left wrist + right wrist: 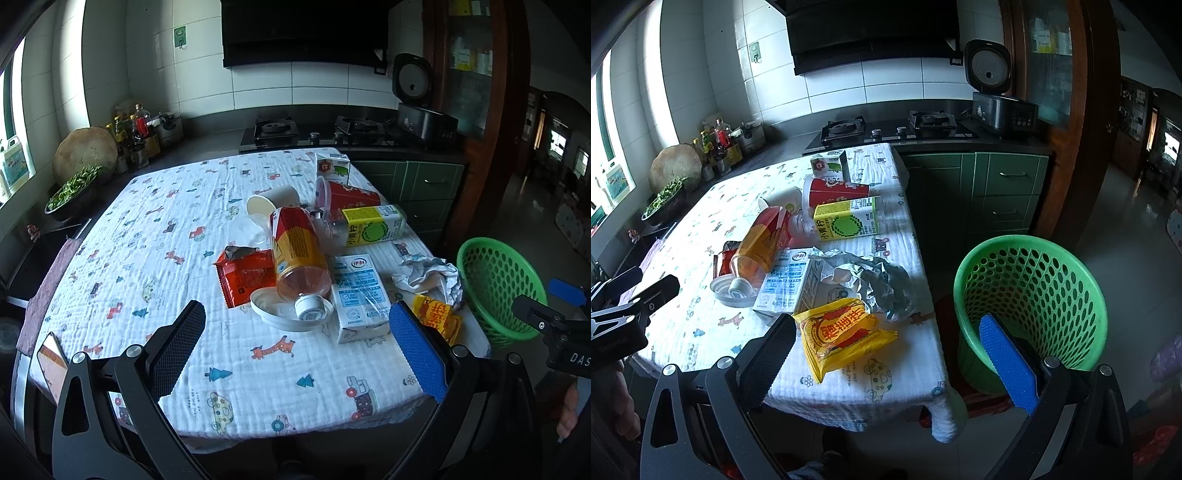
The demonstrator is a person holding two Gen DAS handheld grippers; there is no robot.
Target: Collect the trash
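Trash lies on a table with a patterned white cloth (155,236): a plastic bottle with a red and yellow label (297,254), a white lid (284,314), a red snack wrapper (245,275), a blue and white milk carton (356,291), crumpled foil (875,282), a yellow snack packet (842,334), a yellow-green carton (373,225), a red cup (351,195) and a white cup (273,201). A green basket (1034,291) stands on the floor right of the table. My left gripper (297,325) is open above the near table edge. My right gripper (886,332) is open over the table's corner.
A small carton (332,166) stands at the far table edge. Behind it is a dark counter with a gas hob (314,133) and a rice cooker (417,107). A bowl of greens (72,192) and bottles are at the left. A phone (51,362) lies at the table's near left.
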